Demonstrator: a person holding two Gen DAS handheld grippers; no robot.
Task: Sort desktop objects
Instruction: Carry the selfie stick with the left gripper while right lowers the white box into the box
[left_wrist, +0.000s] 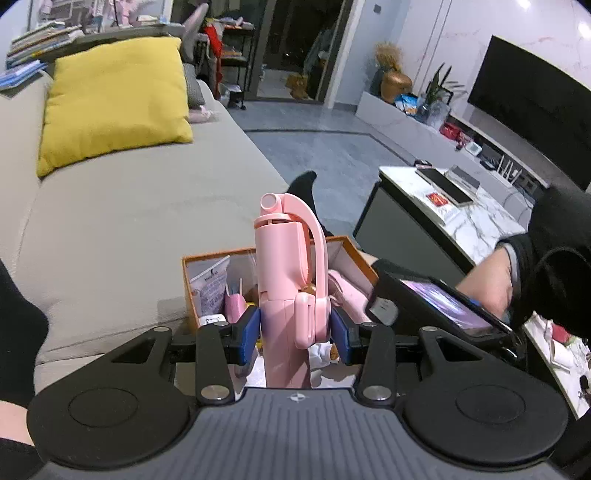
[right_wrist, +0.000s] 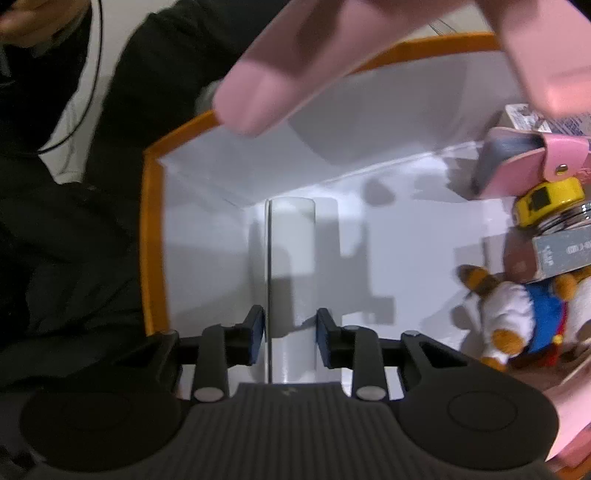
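Two grippers over one orange-rimmed box (left_wrist: 190, 291) on the sofa (left_wrist: 129, 229): left gripper (left_wrist: 295, 330) clamped on an upright pink fan (left_wrist: 290, 280), box just behind it at 12 o'clock. Right gripper (right_wrist: 290, 334) points down inside the box (right_wrist: 151, 236), white cylinder (right_wrist: 295, 280) between its jaws, left pad touching, right pad's contact unclear. Plush toy (right_wrist: 517, 317) and yellow tape measure (right_wrist: 546, 199) lie at 3 o'clock; blurred pink fan part (right_wrist: 295, 62) at 12.

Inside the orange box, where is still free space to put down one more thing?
The white floor by the orange rim is bare around the white cylinder. The side with the plush toy, yellow tape measure and pink pouch is crowded.
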